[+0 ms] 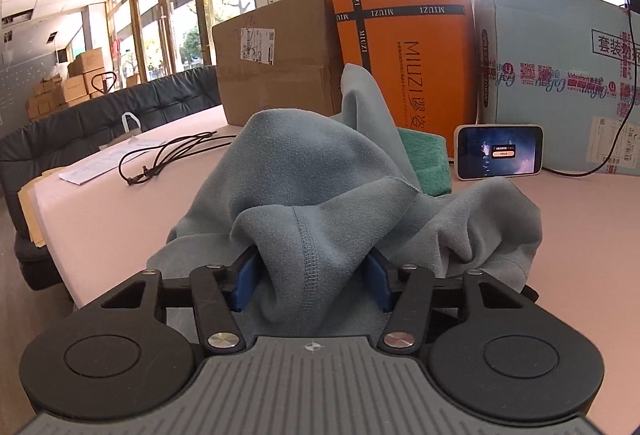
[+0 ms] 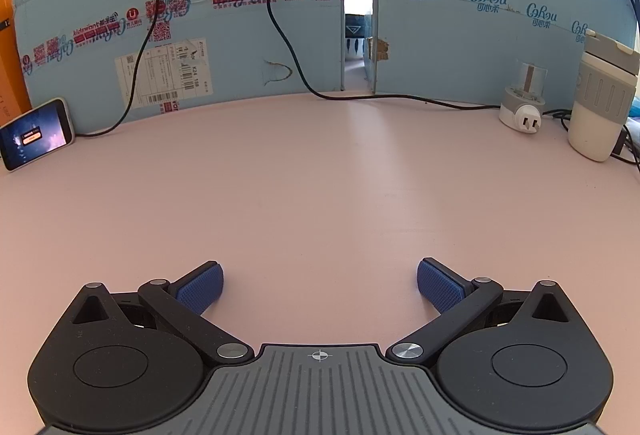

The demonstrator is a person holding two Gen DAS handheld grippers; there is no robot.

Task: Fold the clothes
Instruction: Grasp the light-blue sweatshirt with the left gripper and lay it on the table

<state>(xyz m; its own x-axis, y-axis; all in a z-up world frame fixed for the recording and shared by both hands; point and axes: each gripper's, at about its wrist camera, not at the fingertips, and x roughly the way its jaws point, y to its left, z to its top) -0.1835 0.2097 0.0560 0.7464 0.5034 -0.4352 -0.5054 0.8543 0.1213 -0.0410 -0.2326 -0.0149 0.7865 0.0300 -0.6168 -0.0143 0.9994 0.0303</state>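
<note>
While garment (image 1: 316,195) bunches, table (image 2: 320,175) lies open.

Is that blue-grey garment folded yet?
No. The garment lies bunched in a loose heap, one seamed fold pinched in the left gripper.

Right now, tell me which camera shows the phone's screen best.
The left wrist view shows the phone best: it faces that camera nearly square, propped against the blue box, its whole lit screen visible. The right wrist view catches the phone only at the far left edge, tilted and distorted by the fisheye.
</note>
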